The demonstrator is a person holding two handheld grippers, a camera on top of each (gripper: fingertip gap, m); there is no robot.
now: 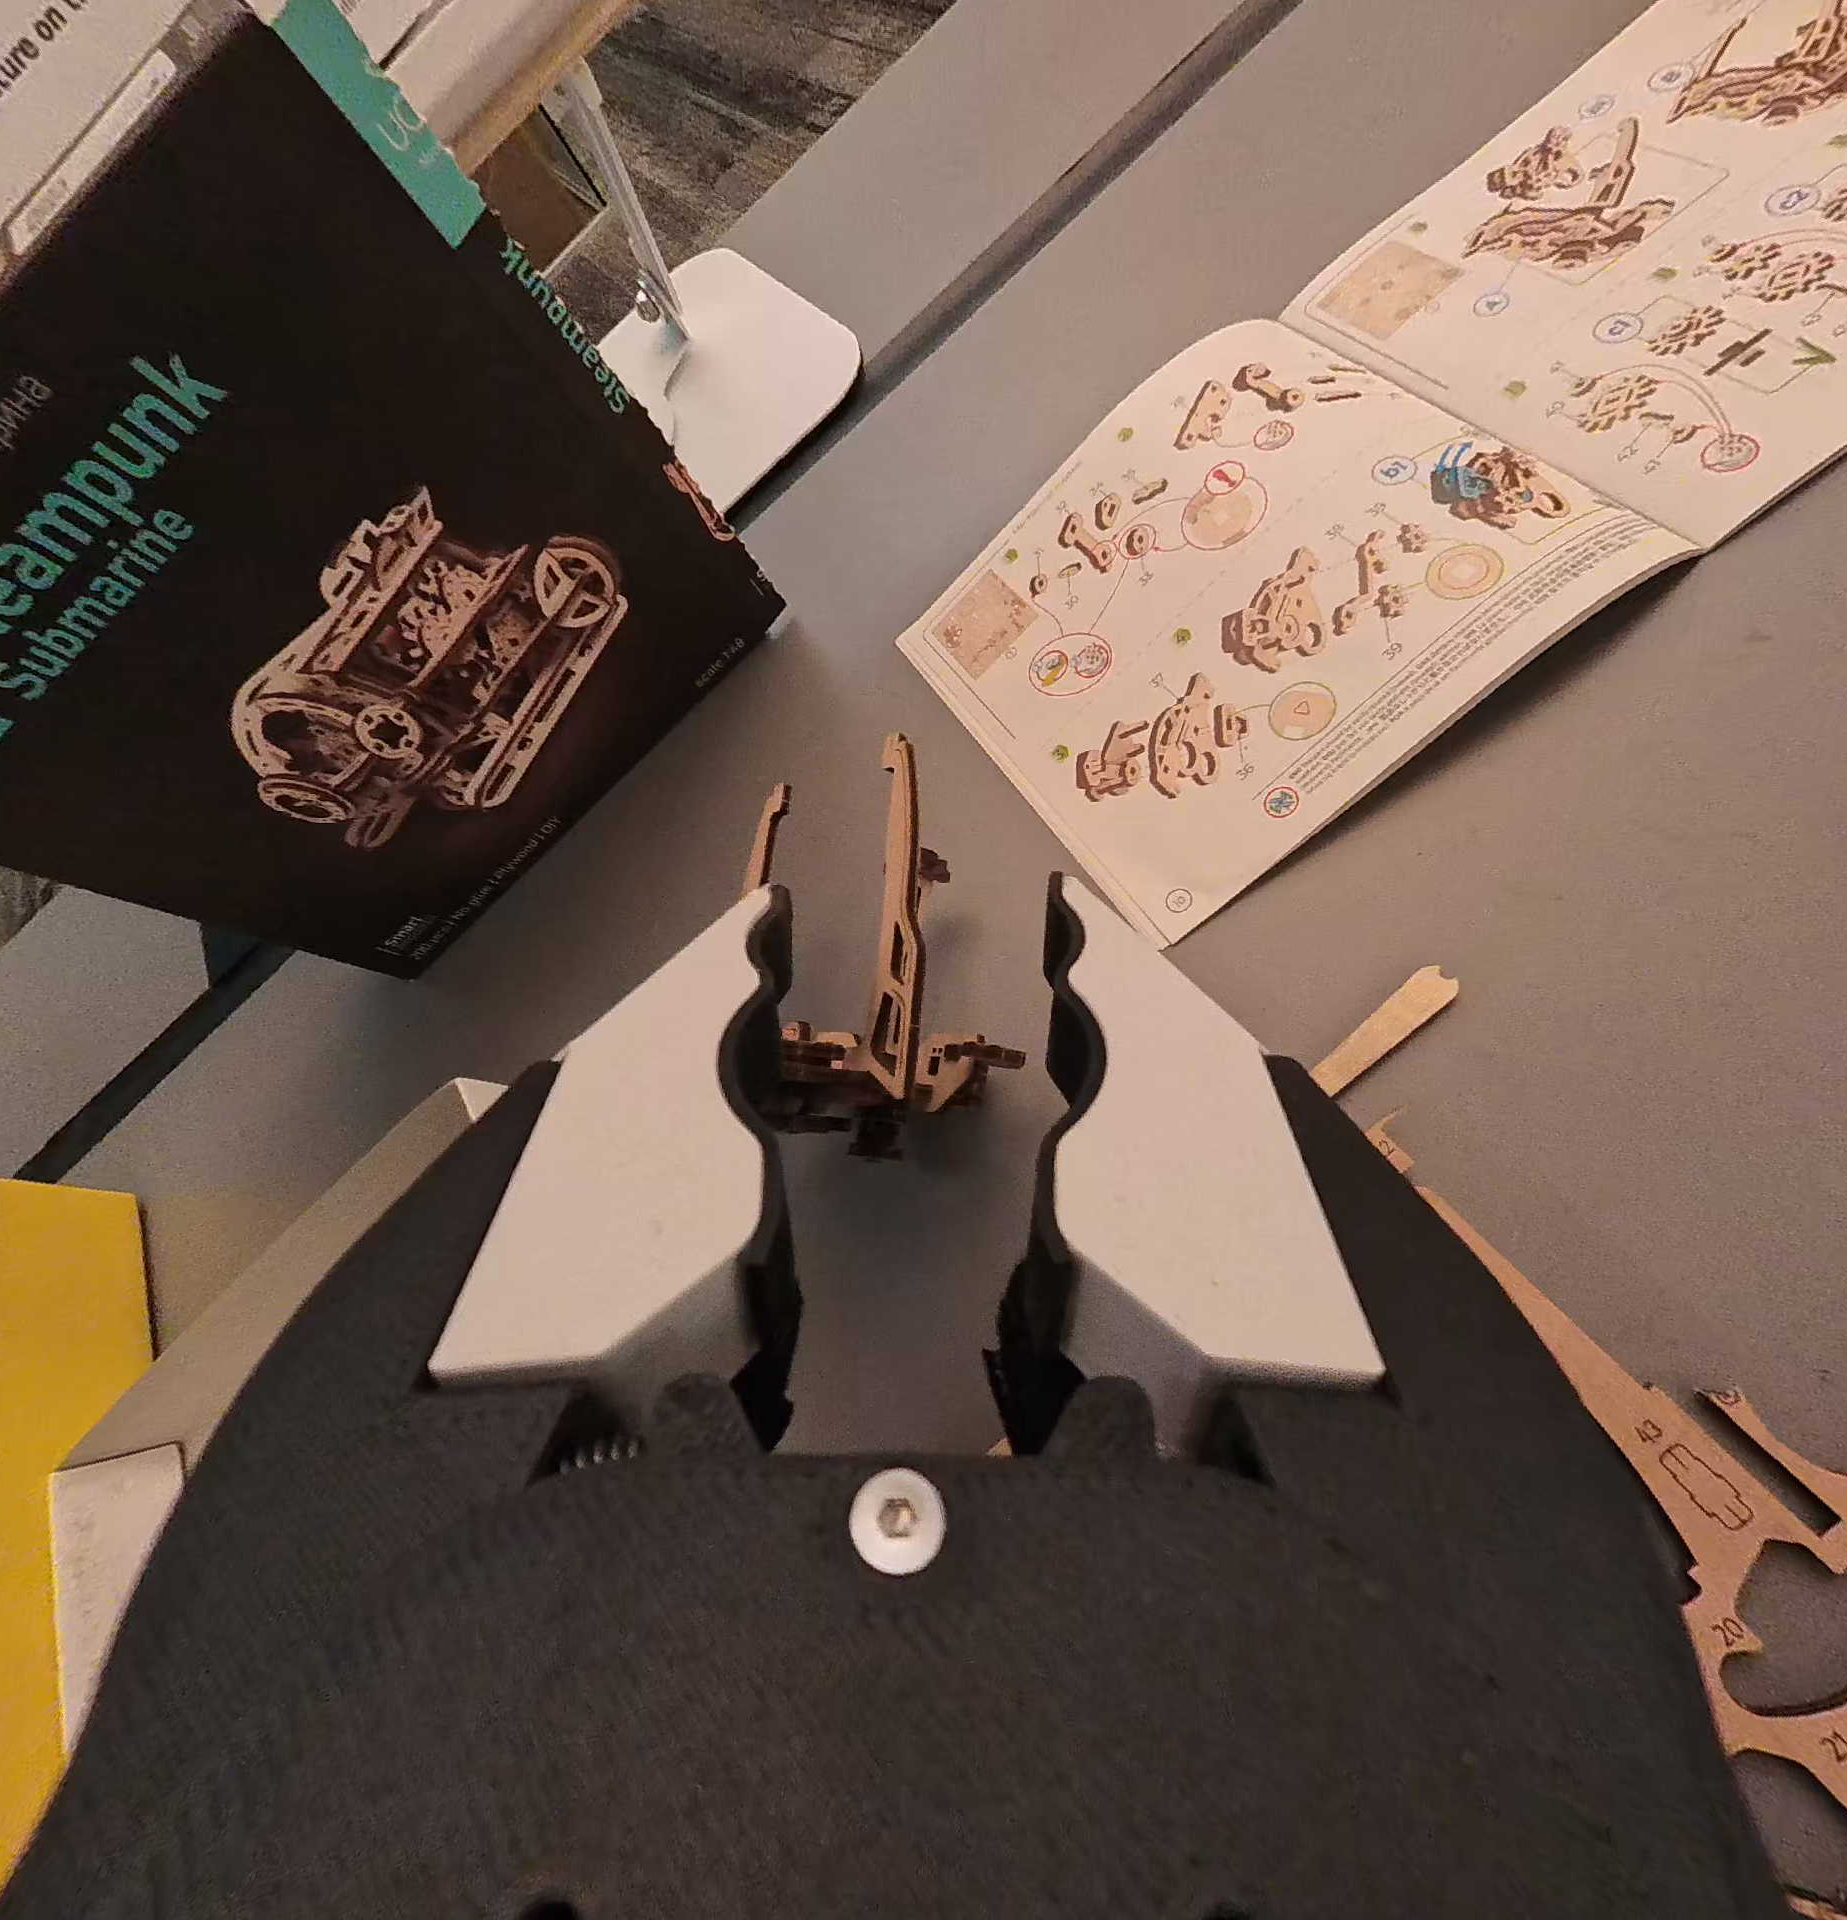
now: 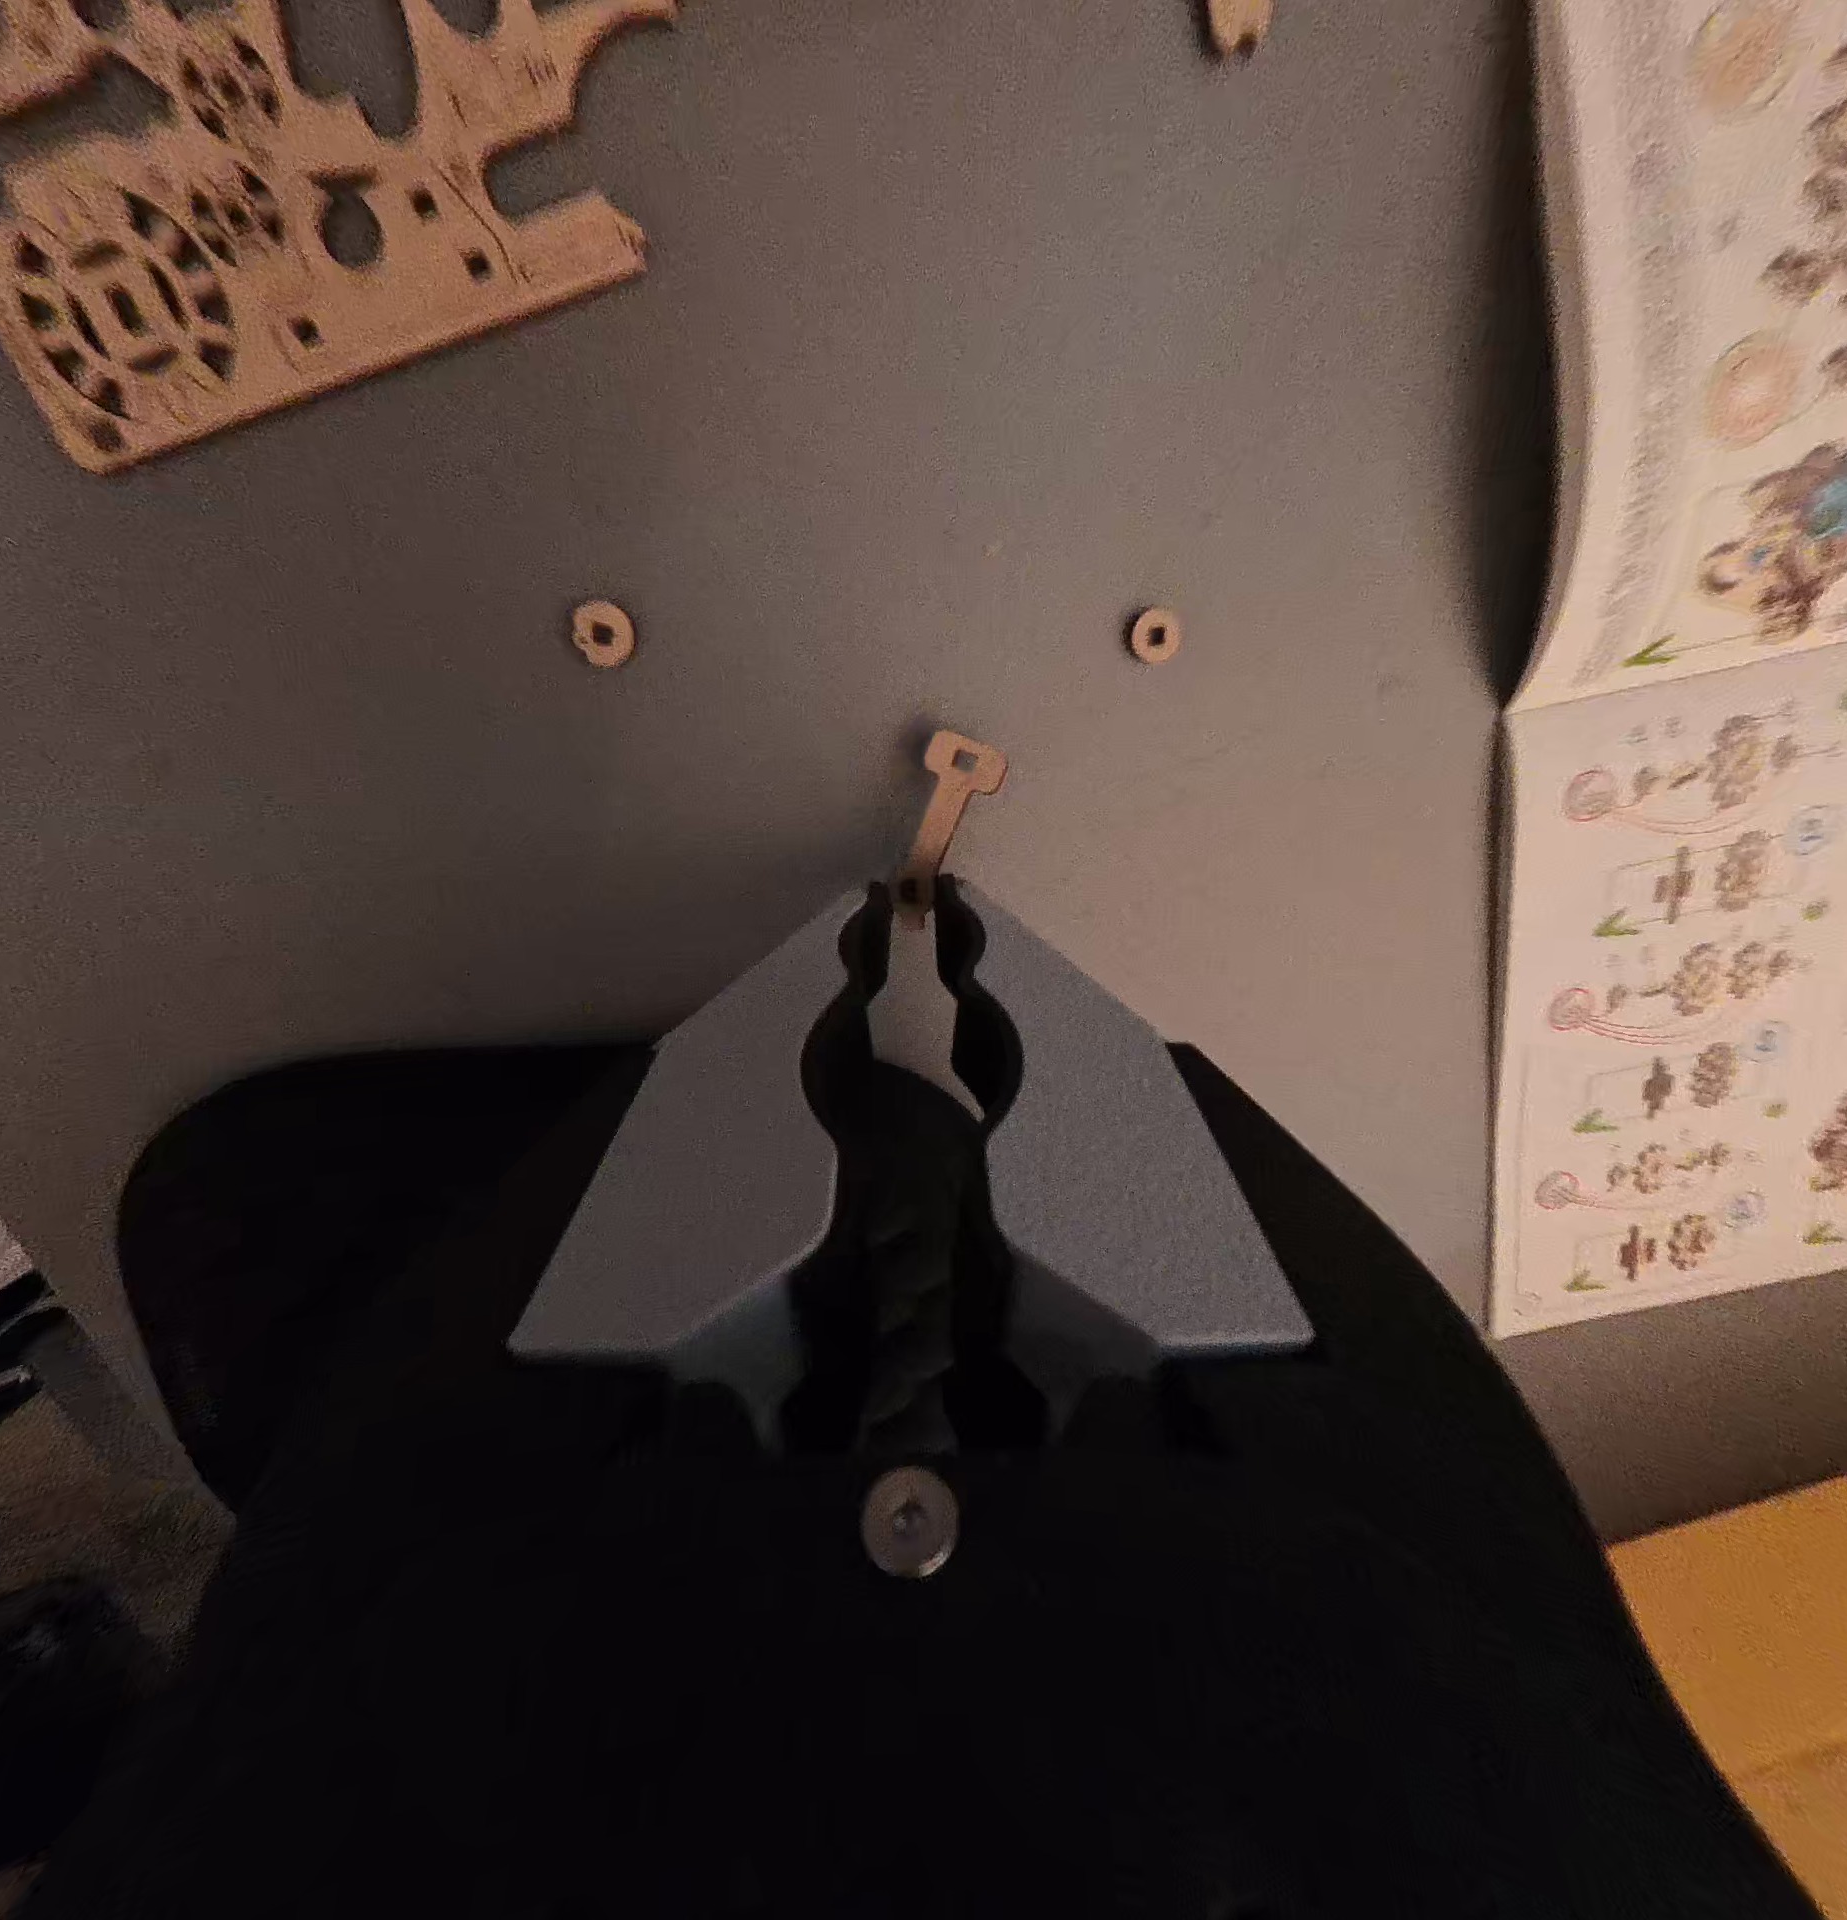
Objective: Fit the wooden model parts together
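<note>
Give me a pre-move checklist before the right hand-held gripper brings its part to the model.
1. Right hand-held gripper shut on the small part: ok, tips pinch its lower end.
2. Part seated firmly: cannot tell, only the tip is gripped and the picture is blurred.
3. Left hand-held gripper holding the model: not ok, its fingers are open and the model stands between them ungripped.
4. Model upright on the table: ok.
5. Two washers free of the right gripper: ok, both lie beyond it.
6. Matching slot on the model: cannot tell.
</note>
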